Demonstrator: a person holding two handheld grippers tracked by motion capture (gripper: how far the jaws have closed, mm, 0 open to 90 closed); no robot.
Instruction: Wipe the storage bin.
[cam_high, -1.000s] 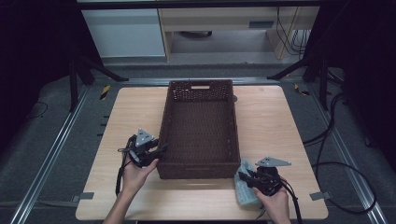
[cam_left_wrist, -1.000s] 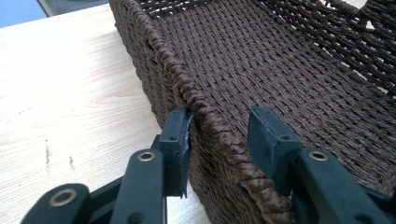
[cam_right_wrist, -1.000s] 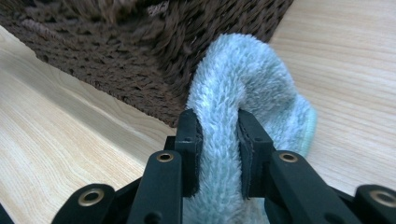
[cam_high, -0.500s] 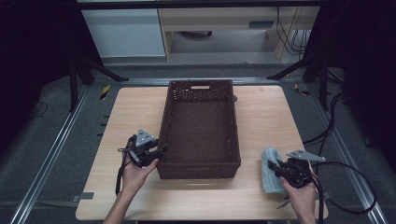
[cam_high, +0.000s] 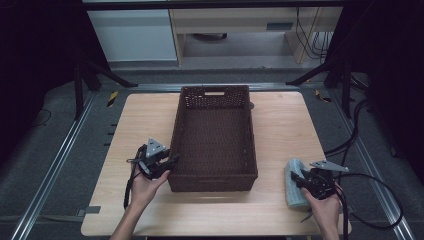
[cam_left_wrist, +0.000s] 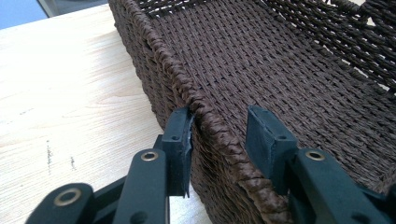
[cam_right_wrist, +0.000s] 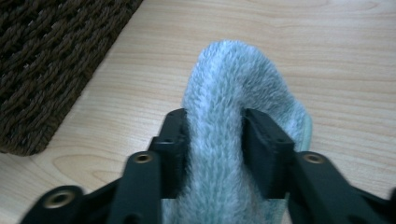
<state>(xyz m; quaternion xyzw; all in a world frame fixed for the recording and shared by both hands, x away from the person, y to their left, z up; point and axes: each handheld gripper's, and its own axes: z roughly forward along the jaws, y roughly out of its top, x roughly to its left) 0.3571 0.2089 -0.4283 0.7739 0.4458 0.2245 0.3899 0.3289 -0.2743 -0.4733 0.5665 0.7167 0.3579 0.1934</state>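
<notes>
A dark brown woven basket (cam_high: 176, 145) stands empty in the middle of the wooden table (cam_high: 280, 125). My left gripper (cam_high: 172, 161) straddles its left wall near the front corner. In the left gripper view the rim (cam_left_wrist: 210, 121) runs between the jaws of the left gripper (cam_left_wrist: 219, 119): the outer pad touches the weave, the inner pad stands off it, and the jaws have just closed a little. A fuzzy light blue cloth (cam_high: 292, 167) lies right of the basket. My right gripper (cam_right_wrist: 215, 126) has just been opening, with the cloth's fold (cam_right_wrist: 233, 79) still between its pads.
The basket's corner (cam_right_wrist: 42, 60) lies to the left of the cloth. Bare wood stretches on both sides of the basket. The cloth lies close to the table's right edge (cam_high: 320, 165). Cables trail from both grippers over the front edge.
My right gripper carried the cloth from the basket's front right corner to the right and slightly away, then its jaws parted. The left hand kept its place on the basket wall.
</notes>
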